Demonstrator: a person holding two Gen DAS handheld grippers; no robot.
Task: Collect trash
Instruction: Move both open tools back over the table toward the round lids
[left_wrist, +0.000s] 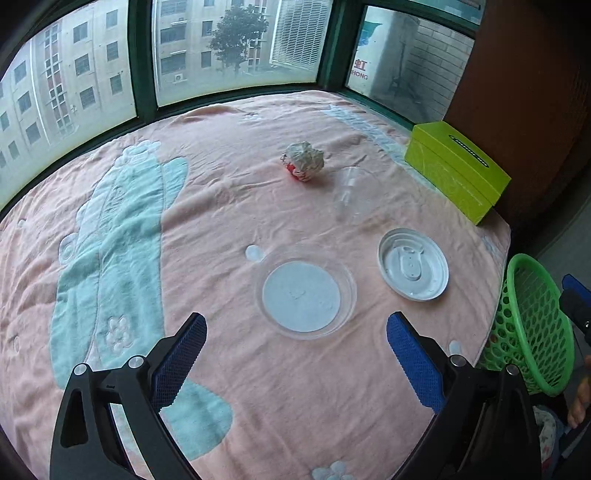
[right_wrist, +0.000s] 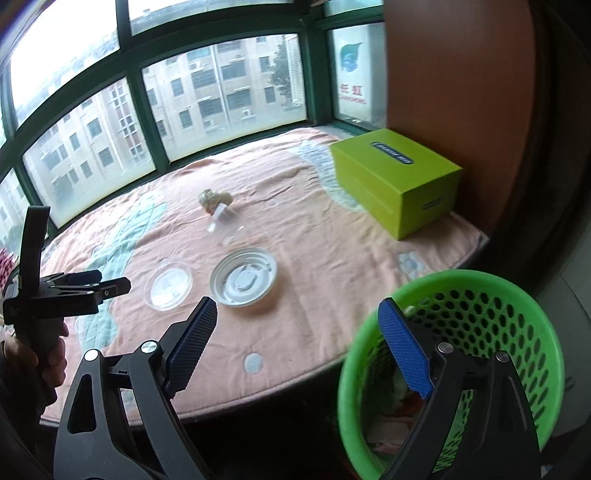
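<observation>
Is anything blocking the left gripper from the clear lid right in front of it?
Nothing visible. The left gripper is open with bare blanket between its fingers and the clear lid. The white lid lies apart, to the right.

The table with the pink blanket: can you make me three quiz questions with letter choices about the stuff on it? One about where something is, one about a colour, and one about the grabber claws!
1. Where is the basket?
A. On the blanket
B. Beside the table's edge, lower down
C. On the box

2. What colour is the box?
A. Yellow-green
B. Red
C. Blue

3. How are the left gripper and right gripper?
A. Both holding cups
B. One shut on the paper ball
C. Both open, holding nothing

Answers:
1 B, its rim sits off the blanket, below the table's edge.
2 A, its lid and sides are all yellow-green.
3 C, each gripper's blue fingers stand wide apart with nothing between them.
</observation>
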